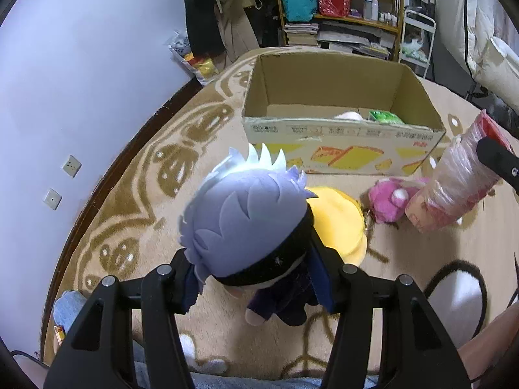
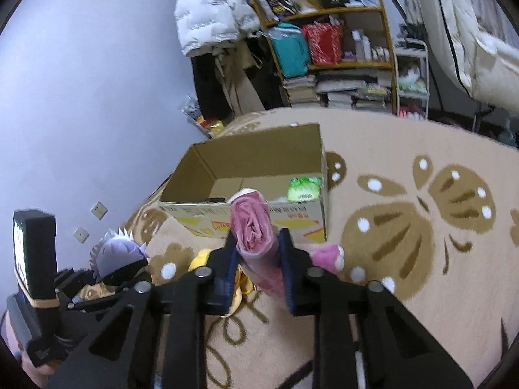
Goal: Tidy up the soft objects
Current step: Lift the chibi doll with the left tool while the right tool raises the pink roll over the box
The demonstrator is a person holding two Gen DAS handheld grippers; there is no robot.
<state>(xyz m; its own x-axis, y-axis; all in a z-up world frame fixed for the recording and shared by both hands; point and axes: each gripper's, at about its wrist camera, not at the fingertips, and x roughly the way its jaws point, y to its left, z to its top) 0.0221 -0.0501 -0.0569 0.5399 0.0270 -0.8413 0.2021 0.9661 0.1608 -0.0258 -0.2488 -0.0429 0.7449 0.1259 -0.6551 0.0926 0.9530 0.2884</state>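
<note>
My left gripper (image 1: 254, 278) is shut on a plush doll (image 1: 246, 220) with spiky lavender hair, a black blindfold and dark clothes, held above the rug. My right gripper (image 2: 258, 253) is shut on a rolled pink soft bundle in a clear plastic bag (image 2: 253, 223). The same bundle (image 1: 454, 188) shows at the right of the left wrist view. An open cardboard box (image 1: 340, 136) stands on the rug just beyond both grippers, with a green packet (image 2: 303, 188) and a pale soft item inside. A yellow plush (image 1: 337, 223) and a pink plush (image 1: 389, 201) lie in front of the box.
A patterned beige and brown rug (image 2: 421, 227) covers the floor. The lavender wall (image 1: 81, 81) with two sockets runs along the left. A crowded shelf (image 2: 340, 58), hanging clothes and a white cart stand behind the box. A bed edge is at the far right.
</note>
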